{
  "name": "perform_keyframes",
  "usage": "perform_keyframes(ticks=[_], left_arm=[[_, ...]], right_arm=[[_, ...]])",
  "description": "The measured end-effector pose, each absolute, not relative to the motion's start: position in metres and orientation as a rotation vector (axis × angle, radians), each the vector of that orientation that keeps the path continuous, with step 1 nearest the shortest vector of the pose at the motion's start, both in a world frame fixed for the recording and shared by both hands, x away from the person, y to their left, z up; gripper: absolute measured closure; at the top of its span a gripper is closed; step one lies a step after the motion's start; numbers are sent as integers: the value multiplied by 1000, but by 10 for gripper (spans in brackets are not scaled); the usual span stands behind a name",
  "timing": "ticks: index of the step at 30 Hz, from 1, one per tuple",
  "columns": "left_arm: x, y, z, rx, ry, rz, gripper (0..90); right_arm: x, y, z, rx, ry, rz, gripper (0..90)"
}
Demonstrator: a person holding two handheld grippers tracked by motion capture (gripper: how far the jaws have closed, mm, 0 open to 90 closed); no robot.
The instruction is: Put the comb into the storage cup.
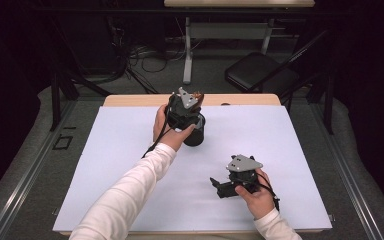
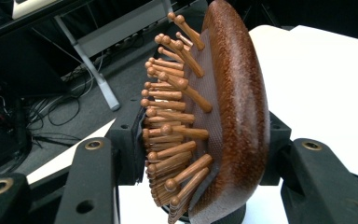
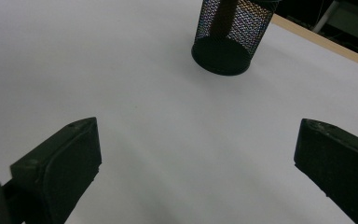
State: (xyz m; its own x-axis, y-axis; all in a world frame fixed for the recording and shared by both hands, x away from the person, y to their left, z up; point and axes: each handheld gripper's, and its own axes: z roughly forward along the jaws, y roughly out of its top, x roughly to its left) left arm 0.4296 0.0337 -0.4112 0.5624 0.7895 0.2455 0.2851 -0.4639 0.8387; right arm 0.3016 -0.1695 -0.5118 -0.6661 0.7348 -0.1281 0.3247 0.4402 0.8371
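Wooden paddle hairbrush point(image 2: 223, 116) clamped by its head between the jaws of the left gripper point(image 1: 184, 111), bristle pins facing one jaw pad and the rounded back against the other. Held upright over the black mesh cup point(image 3: 227, 35) near the far edge of the white-covered table point(image 1: 105, 165); handle apparently already down inside the cup, a dark shape showing through the mesh in the right gripper view. Step in hand, judged from this: standing the brush in the cup, or drawing it out of it — hard to tell which. Next move, if placing: easing the jaws apart only once the handle rests on the cup's bottom, then lifting straight up so the pins do not snag a pad and tip the light cup.

Left arm in a white sleeve stretched forward across the table, hand wrapped round the gripper body, gripper pointing steeply down. Right gripper point(image 1: 230, 186) low over the near right part of the table, well apart from the cup, jaws spread wide and holding nothing, aimed across the sheet toward the cup.
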Motion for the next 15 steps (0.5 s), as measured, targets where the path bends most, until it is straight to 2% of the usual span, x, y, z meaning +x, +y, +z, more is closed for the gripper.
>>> perform_keyframes(ticks=[15], left_arm=[[420,25,-416,2038,805,867,473]], right_arm=[[301,-170,-512,888,2216,1135,3]])
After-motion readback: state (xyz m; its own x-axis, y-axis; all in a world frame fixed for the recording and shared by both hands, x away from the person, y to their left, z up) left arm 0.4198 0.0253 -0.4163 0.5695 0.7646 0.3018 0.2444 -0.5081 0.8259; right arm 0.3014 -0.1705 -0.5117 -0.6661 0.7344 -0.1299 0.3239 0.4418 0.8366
